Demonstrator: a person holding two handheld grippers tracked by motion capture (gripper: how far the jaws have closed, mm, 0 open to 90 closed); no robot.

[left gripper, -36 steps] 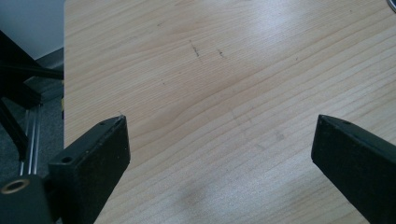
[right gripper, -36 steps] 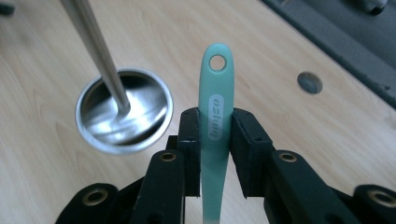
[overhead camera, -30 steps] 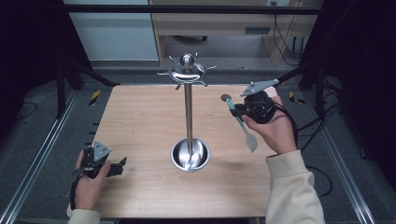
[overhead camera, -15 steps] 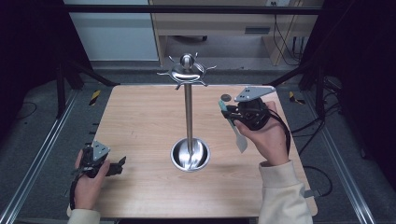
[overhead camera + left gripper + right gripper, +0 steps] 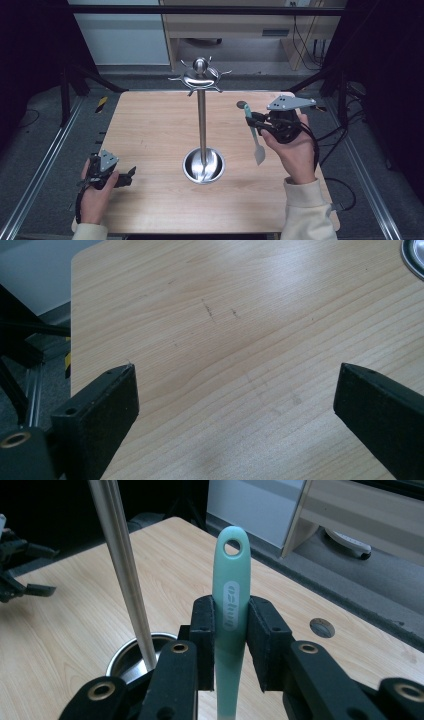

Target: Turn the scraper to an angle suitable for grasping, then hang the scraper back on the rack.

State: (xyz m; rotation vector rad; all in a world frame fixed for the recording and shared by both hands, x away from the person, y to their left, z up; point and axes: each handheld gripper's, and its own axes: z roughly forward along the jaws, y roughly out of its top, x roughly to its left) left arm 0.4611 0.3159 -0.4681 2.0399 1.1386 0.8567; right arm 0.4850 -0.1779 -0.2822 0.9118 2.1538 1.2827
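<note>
Near the table's right edge, the right gripper [image 5: 256, 123] clamps a green spatula [image 5: 253, 135] by its handle, carrying it toward the hook stand [image 5: 201, 125]. Next, its handle hole must meet a hook. The left gripper [image 5: 127, 175] rests open and empty near the front left corner.

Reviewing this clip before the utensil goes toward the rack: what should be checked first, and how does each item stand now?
1. Grip: right gripper jaws pressed on the handle of the green spatula: ok.
2. Hanging hole at the handle's end free above the jaws: ok.
3. Hooks on the rack head free of other utensils: ok.
4. Steel pole upright in its round base: ok.
5. Left gripper open, low over the wooden table, away from the rack: ok.
6. Whether the hole fits a hook: cannot tell.
</note>
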